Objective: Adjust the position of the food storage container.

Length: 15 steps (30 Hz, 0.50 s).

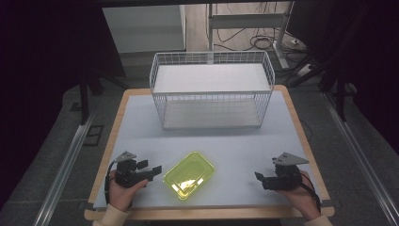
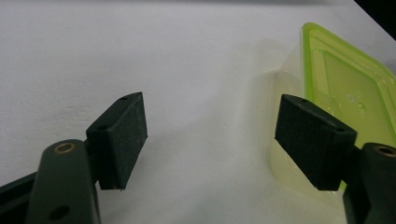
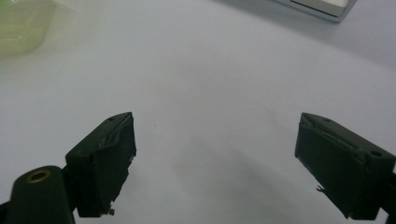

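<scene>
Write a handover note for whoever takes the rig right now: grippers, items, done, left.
Left gripper: open, holding nothing, jaws pointed at the near-left side of the tub, close to it.
Right gripper: open, holding nothing, resting on the table well to the right of the tub.
Tub: yellow-green, see-through, open side up, flat on the table near the front edge. Looks empty.
Basket: white wire, at the back of the table, looks empty.
Done: nothing moved as far as the layout shows.
Left: likely grip the tub with the left gripper and carry it to the basket.
</scene>
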{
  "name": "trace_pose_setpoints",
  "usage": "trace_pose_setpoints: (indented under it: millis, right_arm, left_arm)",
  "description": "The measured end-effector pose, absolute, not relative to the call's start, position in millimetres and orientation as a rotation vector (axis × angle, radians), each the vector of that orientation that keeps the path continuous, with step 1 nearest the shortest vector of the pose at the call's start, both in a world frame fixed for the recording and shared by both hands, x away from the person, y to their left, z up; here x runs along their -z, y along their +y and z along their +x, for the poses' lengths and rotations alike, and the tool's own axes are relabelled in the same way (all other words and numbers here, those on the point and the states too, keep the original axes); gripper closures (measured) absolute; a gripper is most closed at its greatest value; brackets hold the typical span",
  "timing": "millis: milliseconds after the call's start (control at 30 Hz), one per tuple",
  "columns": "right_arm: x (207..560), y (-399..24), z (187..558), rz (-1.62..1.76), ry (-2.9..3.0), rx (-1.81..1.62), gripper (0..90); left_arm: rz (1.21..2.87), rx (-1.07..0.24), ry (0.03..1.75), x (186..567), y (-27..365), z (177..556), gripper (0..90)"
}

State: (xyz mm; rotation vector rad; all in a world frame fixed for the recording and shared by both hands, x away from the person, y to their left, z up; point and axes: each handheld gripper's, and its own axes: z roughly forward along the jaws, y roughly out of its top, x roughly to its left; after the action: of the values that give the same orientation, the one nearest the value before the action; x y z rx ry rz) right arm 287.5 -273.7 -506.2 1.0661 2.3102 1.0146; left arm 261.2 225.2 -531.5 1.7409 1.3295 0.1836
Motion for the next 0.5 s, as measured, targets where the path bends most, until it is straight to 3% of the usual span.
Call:
trace_pose_setpoints:
  millis: [167,300,500]
  right_arm:
    - [507.2,-275.8,287.7,1.074,2.321,-1.026,18.0]
    - [504.0,-278.0,285.9,1.037,2.345,-1.054,34.7]
    - [502.9,-276.6,284.1,1.013,2.358,-1.06,38.2]
  left_arm:
    - [1.742,-0.185,1.338,533.1,225.4,263.7,24.1]
    - [1.739,-0.198,1.338,533.4,225.6,263.7,24.1]
    - [1.709,-0.197,1.338,529.8,228.2,261.0,25.8]
